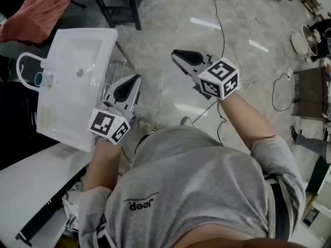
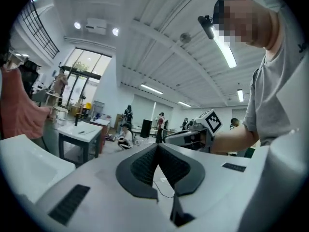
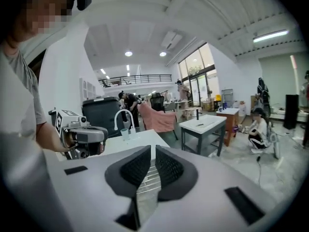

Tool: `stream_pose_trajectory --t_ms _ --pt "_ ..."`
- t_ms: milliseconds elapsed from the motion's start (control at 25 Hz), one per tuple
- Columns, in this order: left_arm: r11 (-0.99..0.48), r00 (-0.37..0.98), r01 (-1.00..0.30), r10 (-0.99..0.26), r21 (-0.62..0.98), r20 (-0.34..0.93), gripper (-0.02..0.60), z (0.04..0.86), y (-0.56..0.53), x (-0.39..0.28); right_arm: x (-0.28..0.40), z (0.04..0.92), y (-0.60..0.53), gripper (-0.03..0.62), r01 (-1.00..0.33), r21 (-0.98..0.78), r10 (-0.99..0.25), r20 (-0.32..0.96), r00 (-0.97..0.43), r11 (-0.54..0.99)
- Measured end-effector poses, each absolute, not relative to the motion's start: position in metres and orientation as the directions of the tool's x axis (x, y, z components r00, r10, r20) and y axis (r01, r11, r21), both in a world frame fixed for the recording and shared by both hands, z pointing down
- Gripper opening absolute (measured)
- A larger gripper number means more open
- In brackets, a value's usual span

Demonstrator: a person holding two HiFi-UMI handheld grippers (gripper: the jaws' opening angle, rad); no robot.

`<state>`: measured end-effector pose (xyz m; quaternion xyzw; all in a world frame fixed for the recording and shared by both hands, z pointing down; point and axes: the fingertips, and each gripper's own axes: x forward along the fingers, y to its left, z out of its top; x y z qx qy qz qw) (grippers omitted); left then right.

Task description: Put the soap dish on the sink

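The white sink [image 1: 98, 40] with its curved faucet [image 1: 21, 66] stands at the left in the head view. A small pale dish-like thing [image 1: 45, 117] lies on the sink's near rim; I cannot tell for sure that it is the soap dish. My left gripper [image 1: 135, 79] hovers just right of the sink, shut, with nothing in it [image 2: 157, 146]. My right gripper [image 1: 176, 53] is held over the floor, away from the sink. Its jaws [image 3: 152, 148] stand a narrow slit apart and hold nothing. The right gripper view shows the faucet [image 3: 123, 116] beyond them.
A teal cup [image 1: 39, 79] stands by the faucet. A wire rack [image 1: 116, 68] hangs beside the sink. A dark-legged table [image 1: 121, 1], a red cloth [image 1: 36, 9], floor cables [image 1: 220, 19] and a white table [image 1: 31, 185] surround me. People sit and stand in the background.
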<state>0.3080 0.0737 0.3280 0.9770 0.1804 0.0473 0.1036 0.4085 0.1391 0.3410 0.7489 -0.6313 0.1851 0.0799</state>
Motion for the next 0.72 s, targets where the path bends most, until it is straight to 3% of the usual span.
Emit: stream_pose_trajectory --t_ms 400,720 --pt "-0.782 0.791 0.581 0.608 0.224 0.071 0.014 0.305 0.296 0.389 0.432 0.333 0.403 0.054 -0.890 -0.230 -0.891 0.331 0.309 -0.394" --pt "-0.677 0.674 0.693 0.730 0.247 0.113 0.014 0.317 0.344 0.407 0.421 0.354 0.470 0.052 -0.785 -0.288 -0.825 0.338 0.453 -0.549"
